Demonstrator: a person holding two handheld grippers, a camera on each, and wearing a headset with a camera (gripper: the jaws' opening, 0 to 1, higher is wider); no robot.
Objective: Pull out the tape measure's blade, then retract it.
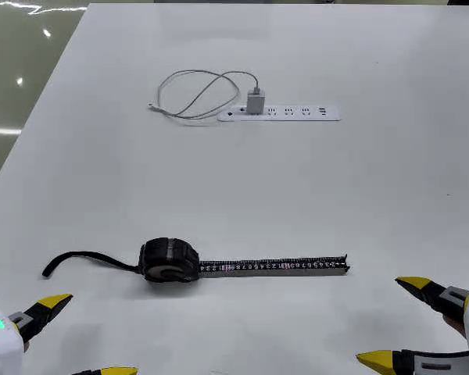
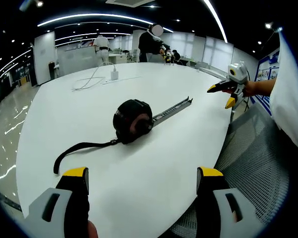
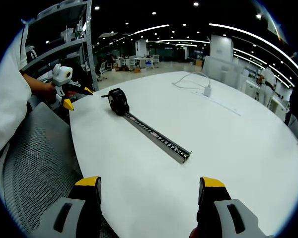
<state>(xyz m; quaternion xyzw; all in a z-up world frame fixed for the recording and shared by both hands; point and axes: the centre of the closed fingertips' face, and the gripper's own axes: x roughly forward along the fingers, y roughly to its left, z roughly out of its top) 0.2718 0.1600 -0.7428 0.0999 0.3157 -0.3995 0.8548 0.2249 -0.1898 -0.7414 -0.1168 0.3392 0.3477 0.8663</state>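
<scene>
Nearest the camera, at 7 o'clock in the head view, the left claw (image 1: 86,336) stands wide and holds nothing; at 5 o'clock the right claw (image 1: 391,320) is likewise wide and bare. Both are clear of the tape measure (image 1: 170,261), which lies on the white tabletop (image 1: 336,195) between them, just below centre. Its blade (image 1: 273,266) is already drawn out flat toward 3 o'clock, and its black wrist strap (image 1: 82,260) trails toward 9 o'clock. By judgement the pull-out is done and retraction remains. The next move calls for the left claw to steady the case while the blade is released and guided home; whether a lock is engaged cannot be told. A power strip (image 1: 285,113) with charger (image 1: 255,101) and coiled cable (image 1: 195,94) lies well apart toward 12 o'clock, obstructing nothing.
</scene>
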